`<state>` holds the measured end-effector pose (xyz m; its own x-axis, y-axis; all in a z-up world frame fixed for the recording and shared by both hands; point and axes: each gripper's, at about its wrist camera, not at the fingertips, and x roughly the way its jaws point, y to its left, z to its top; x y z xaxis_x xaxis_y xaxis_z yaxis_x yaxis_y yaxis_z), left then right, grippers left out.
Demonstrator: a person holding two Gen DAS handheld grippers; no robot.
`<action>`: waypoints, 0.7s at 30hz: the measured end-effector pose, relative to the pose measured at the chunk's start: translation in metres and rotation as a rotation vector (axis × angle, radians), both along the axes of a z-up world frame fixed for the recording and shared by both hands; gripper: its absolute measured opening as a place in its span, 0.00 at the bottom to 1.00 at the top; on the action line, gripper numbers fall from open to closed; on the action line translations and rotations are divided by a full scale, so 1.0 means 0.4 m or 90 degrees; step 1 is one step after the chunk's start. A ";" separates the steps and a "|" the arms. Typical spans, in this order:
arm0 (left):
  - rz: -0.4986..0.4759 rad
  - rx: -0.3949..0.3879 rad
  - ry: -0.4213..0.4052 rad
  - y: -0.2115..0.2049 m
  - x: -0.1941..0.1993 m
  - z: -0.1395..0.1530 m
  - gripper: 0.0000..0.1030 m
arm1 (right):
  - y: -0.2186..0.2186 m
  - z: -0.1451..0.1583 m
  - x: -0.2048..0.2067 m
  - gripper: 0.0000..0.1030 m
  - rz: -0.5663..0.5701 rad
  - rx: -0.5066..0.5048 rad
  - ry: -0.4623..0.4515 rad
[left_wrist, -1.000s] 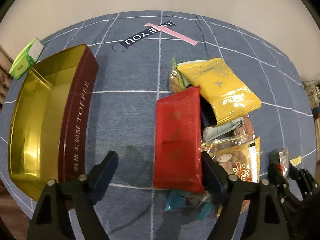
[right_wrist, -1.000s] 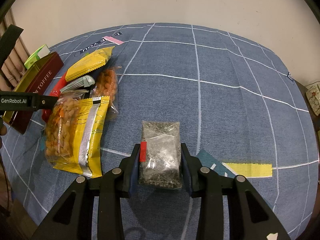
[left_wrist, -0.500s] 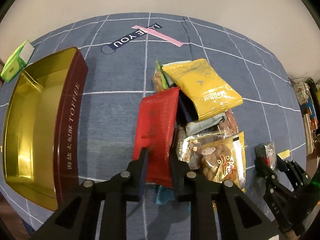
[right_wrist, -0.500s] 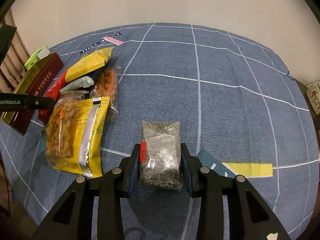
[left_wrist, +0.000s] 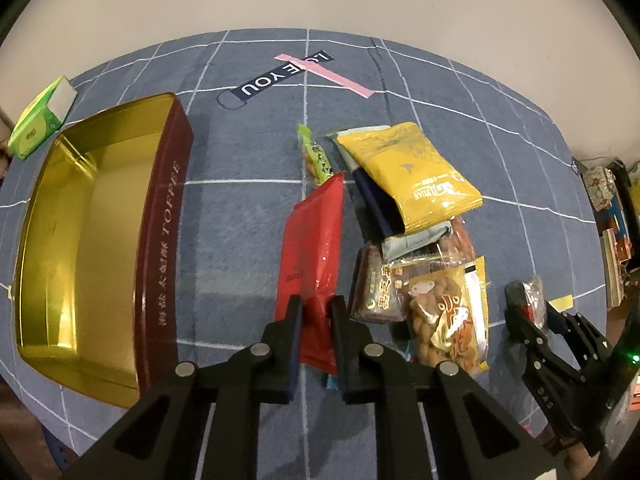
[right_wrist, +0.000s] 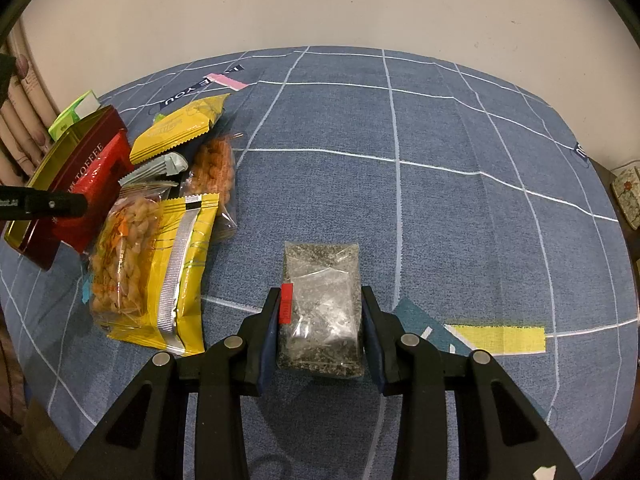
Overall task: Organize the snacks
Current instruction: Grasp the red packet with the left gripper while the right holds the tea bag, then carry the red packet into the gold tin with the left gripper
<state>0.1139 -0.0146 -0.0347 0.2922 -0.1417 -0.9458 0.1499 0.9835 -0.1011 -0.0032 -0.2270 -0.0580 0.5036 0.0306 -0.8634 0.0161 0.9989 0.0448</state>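
My left gripper (left_wrist: 316,300) points steeply down and its jaws are closing on the near end of a red snack packet (left_wrist: 316,232), pads pressing its sides. The packet's far end lies against a pile of snacks: a yellow packet (left_wrist: 412,176), a yellow bag of twisted snacks (left_wrist: 444,316) and a thin green stick pack (left_wrist: 316,156). An open gold-lined toffee tin (left_wrist: 160,216) sits to the left. My right gripper (right_wrist: 320,292) is shut on a clear bag of dark seeds (right_wrist: 320,264) resting on the blue cloth.
A blue checked cloth (right_wrist: 440,200) covers the table. A green tissue box (left_wrist: 40,120) lies behind the tin. Yellow tape (right_wrist: 500,338) marks the cloth right of the seed bag. Stacked books (left_wrist: 612,220) sit beyond the table's right edge.
My left jaws went from wide open around the red packet to shut on its near end, and the packet has tilted. The right gripper and seed bag have not moved.
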 end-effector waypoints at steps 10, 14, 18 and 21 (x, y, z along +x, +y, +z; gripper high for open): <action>0.004 -0.008 -0.005 0.027 -0.025 0.031 0.13 | 0.005 -0.001 0.002 0.35 -0.001 -0.007 -0.001; 0.003 -0.004 -0.009 0.033 -0.032 0.044 0.12 | 0.007 -0.001 0.002 0.35 -0.001 -0.008 -0.002; 0.001 -0.006 -0.011 0.036 -0.039 0.058 0.12 | 0.008 -0.001 0.001 0.35 -0.001 -0.013 -0.003; 0.000 -0.016 -0.010 0.042 -0.043 0.072 0.12 | 0.009 -0.001 0.001 0.35 -0.001 -0.013 -0.004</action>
